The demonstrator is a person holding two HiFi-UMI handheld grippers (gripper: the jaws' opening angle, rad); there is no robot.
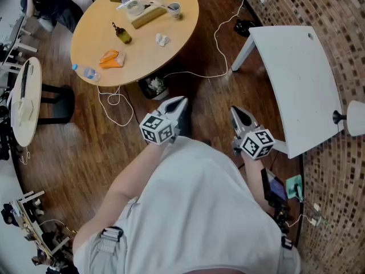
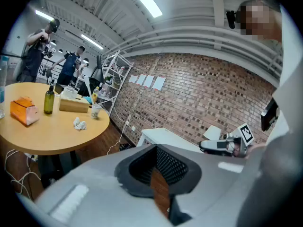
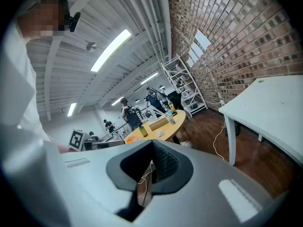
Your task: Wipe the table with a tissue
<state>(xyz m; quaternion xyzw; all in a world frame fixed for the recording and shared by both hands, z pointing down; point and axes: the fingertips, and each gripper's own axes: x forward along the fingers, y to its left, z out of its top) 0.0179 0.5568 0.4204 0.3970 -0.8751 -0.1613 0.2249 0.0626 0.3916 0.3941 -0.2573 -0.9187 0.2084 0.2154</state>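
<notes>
- A person in a white top stands on the wooden floor (image 1: 85,141), between the round wooden table (image 1: 142,53) and the white table (image 1: 296,79). Both tools are held out in front of the body, side by side with a gap between them.
- The left gripper (image 1: 180,101) has its jaws closed together. In the left gripper view only a thin slit of floor shows between them, and nothing is caught there.
- The right gripper (image 1: 235,111) looks the same in the right gripper view: jaws together, empty, with a sliver of floor showing through.
- Both grippers point ahead and a little downward over the floor, and neither touches a table.
- The crumpled white tissue (image 1: 162,39) lies on the round table's top, well apart from both grippers. It sits by itself on a bare patch of wood, on the side nearer the white table.
- Also on that table are a dark bottle (image 1: 122,34), a paper cup (image 1: 174,10) and a long wooden box (image 1: 148,16).
- An orange packet (image 1: 111,59) lies closer to the person's side of the table, and a clear water bottle (image 1: 86,72) lies right at the rim.
- White cables (image 1: 117,104) trail over the floor below the round table and off toward the brick wall (image 1: 336,27).
- The white table stands beside that wall, just to the right of the right gripper.
- Beyond the round table, other people (image 2: 33,56) stand among benches and shelving.
</notes>
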